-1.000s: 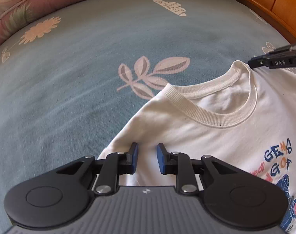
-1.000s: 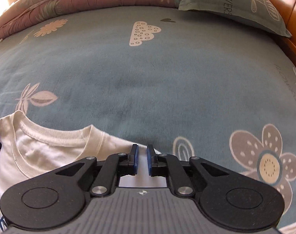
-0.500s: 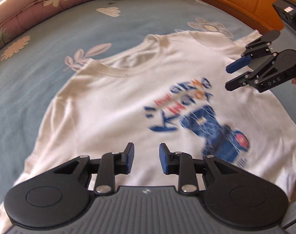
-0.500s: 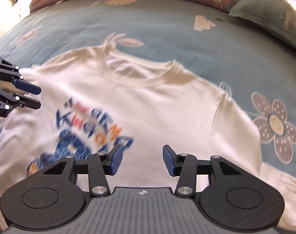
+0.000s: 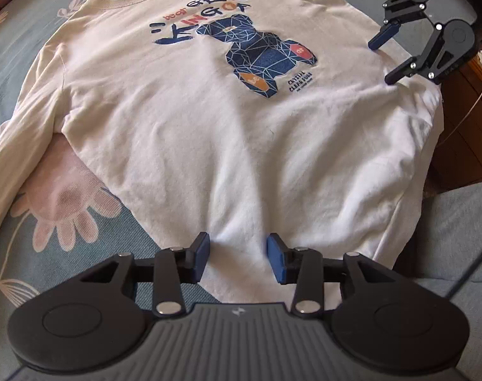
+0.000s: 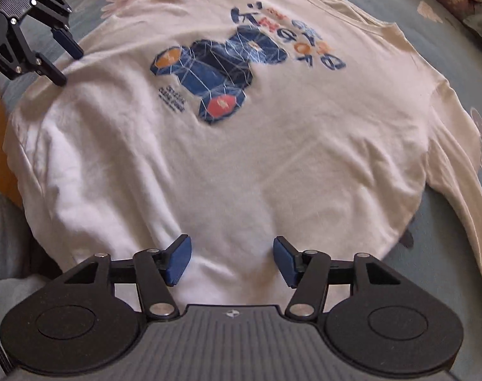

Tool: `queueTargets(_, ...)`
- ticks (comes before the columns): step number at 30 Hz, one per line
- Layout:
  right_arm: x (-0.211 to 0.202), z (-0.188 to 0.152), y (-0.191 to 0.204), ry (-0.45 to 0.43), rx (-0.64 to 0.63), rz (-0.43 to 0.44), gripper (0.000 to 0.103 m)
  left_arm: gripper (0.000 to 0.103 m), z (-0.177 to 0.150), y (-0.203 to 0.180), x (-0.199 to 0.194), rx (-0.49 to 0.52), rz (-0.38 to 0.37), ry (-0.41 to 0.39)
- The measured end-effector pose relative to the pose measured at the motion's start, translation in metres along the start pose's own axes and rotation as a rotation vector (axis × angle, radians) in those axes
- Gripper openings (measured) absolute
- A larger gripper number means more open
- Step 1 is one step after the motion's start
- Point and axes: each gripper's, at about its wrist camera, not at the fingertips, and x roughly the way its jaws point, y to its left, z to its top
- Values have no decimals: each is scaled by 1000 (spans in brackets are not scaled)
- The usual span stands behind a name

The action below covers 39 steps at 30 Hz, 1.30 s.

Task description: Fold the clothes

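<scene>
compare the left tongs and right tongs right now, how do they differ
The right tongs stand wider apart than the left tongs. The left tongs hover over the shirt's hem on the side by the pink flower print; the right tongs hover over the hem on the other side. Shared: both have blue pads, both are opening, neither grips any cloth.

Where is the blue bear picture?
The blue bear is printed on the chest of the white shirt, just below its collar, which lies flat on the bed sheet; both views show it.

White sweatshirt (image 5: pixel 209 133) on floral bed (image 5: pixel 82 231)
</scene>
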Motion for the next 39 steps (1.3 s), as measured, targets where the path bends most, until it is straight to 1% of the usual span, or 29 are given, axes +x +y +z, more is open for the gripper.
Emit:
queueTargets(1,-5,0,1,-7,-1,6,61,40,3,-2,-4,8,1,-16)
queueTargets(2,-11,5,3,-38,-3,32,61,39,8,-4,-8,20,-9,-47)
queueTargets(3,-14,11,6,-68,-9,65,61,39,13,-8,-10,36,-36,-71)
queueTargets(5,-15,28,17,-108,-49,168,61,39,24,-19,-4,88,-94,-88)
queueTargets(7,-6,38,33,-104,-99,263,61,39,27,-29,6,119,-150,-80)
queueTargets(8,-1,42,40,-96,-121,308,60,40,24,-32,13,120,-177,-48)
queueTargets(9,6,41,46,-64,-126,344,60,40,20,-35,21,119,-204,-15)
queueTargets(10,13,38,51,-29,-129,376,60,40,12,-35,21,115,-209,-22)
queueTargets(11,19,31,53,8,-115,385,61,45,4,-36,20,111,-213,-31)
queueTargets(12,17,22,53,-1,-91,394,61,47,-1,-35,19,87,-230,-11)
queueTargets(13,15,13,53,-5,-65,406,63,48,-7,-34,18,63,-247,12)
queueTargets(14,14,8,51,18,-27,434,63,49,-11,-33,18,37,-268,44)
queueTargets(16,11,4,49,67,29,458,63,49,-15,-31,16,7,-293,101)
queueTargets(17,11,5,47,104,49,463,63,48,-12,-29,14,15,-281,94)
queueTargets(18,9,9,44,103,56,446,61,48,-9,-26,11,24,-268,85)
queueTargets(22,-5,38,21,-44,62,337,61,48,21,1,3,36,-165,-50)
queueTargets(23,-4,47,15,-79,52,297,61,48,27,7,6,42,-135,-68)
queueTargets(26,4,62,-3,-131,20,164,61,48,44,25,17,59,-44,-118)
queueTargets(28,10,58,-21,-116,38,109,62,50,42,37,20,41,-57,-125)
queueTargets(29,14,50,-29,-86,64,89,63,55,38,37,21,47,-62,-118)
queueTargets(30,15,37,-34,-76,82,77,66,62,34,36,22,53,-67,-110)
queueTargets(32,14,16,-39,-38,107,57,73,63,27,35,20,46,-62,-68)
queueTargets(34,8,5,-39,3,115,40,74,63,25,37,17,26,-64,-34)
queueTargets(35,3,5,-40,18,128,33,74,63,28,40,12,12,-57,-42)
queueTargets(36,-2,7,-44,4,152,22,73,63,31,44,7,-3,-50,-52)
queueTargets(37,-7,9,-48,-15,178,10,73,63,38,48,4,-7,-32,-85)
queueTargets(39,-17,22,-60,-91,247,-13,73,63,58,59,0,-21,-2,-145)
